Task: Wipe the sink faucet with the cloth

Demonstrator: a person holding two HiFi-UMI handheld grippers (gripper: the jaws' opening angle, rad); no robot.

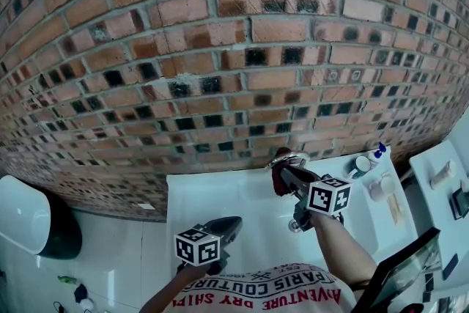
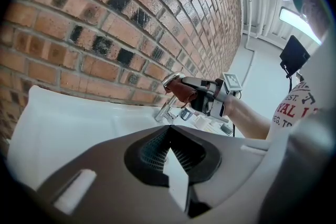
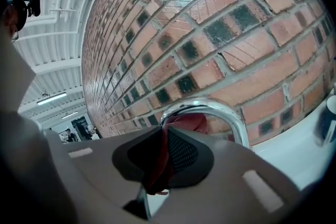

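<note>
My right gripper (image 1: pixel 287 174) clamps the red cloth (image 3: pixel 185 122) against the top of the chrome faucet (image 3: pixel 231 119) arch, by the brick wall (image 1: pixel 220 48). My left gripper (image 2: pixel 170 136) has its jaws closed on nothing, over the white sink (image 1: pixel 209 194), well apart from the faucet.

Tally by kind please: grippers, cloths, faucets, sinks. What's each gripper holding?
Grippers: 2. The left gripper is shut and empty; the right gripper is shut on the cloth.
Cloth: 1, dark red
Faucet: 1, chrome
Sink: 1, white
Total: 5
</note>
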